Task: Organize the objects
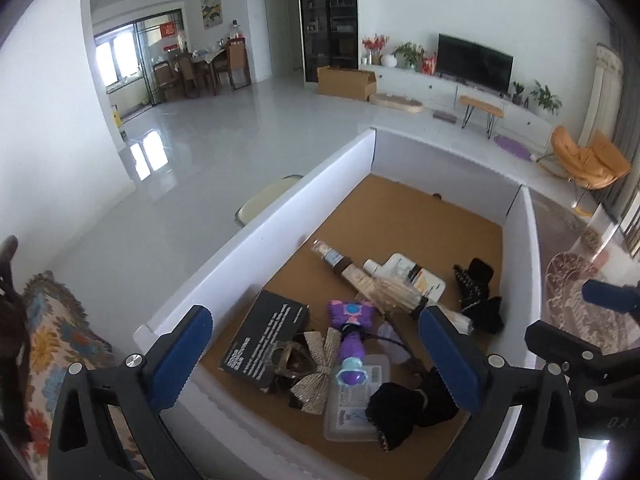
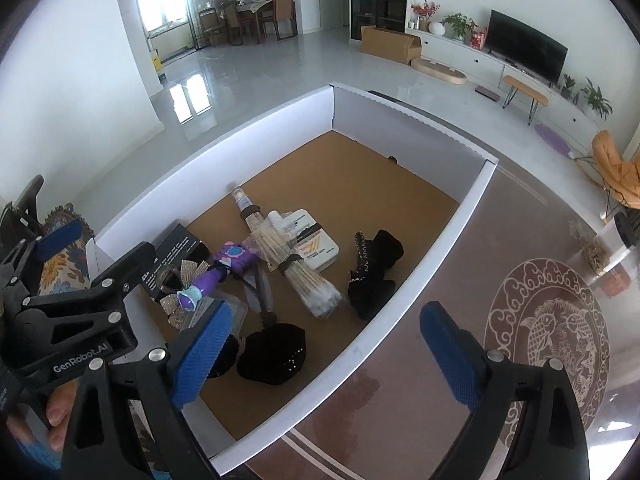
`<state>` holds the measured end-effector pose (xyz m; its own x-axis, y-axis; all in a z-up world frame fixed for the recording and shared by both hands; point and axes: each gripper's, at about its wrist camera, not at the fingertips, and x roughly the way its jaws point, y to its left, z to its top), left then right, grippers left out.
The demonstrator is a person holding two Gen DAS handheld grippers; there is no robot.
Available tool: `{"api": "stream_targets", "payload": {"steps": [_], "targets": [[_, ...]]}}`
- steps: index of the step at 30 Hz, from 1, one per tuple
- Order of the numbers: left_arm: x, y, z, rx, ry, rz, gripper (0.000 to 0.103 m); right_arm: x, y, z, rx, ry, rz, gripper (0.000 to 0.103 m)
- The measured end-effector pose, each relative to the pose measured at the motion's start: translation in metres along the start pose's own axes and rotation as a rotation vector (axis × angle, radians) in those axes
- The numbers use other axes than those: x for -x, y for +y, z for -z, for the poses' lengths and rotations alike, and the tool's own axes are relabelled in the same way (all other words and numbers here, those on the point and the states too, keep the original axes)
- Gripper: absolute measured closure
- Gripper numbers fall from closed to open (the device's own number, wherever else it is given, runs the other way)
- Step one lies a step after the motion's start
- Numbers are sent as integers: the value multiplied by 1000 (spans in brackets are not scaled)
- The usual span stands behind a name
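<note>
1. While both grippers are held above the white-walled box (image 2: 420, 236), the left gripper (image 1: 316, 356) and the right gripper (image 2: 324, 354) are seen spread wide with nothing between their blue pads.
2. "GenRobot.AI" is read on the left gripper's black body in the right wrist view.
3. White print on the black box (image 1: 266, 338) is too blurred to be read.
4. A purple toy wand (image 1: 350, 340), a cotton-swab bundle (image 2: 298, 268) and a black cloth bow (image 2: 372, 272) are found lying on the box's brown floor.

A shallow white-walled cardboard tray with a brown floor (image 2: 420, 216) holds a heap near its left wall: a flat black box (image 2: 176, 250), a purple plastic toy wand (image 2: 224, 266) and a bundle of cotton swabs (image 2: 296, 268). A white packet (image 2: 316, 246) lies flat beside the bundle, with black fabric pieces (image 2: 370, 270) toward the right wall.
</note>
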<state>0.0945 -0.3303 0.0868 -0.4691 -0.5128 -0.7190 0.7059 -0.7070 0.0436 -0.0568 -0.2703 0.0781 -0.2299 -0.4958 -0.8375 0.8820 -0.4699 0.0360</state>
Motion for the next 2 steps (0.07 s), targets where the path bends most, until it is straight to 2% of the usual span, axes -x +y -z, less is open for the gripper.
{"api": "stream_targets", "payload": {"steps": [2], "targets": [[4,0,0,-3,-37,-30,0,1,-2,0,-9,-2,-4,8]]}}
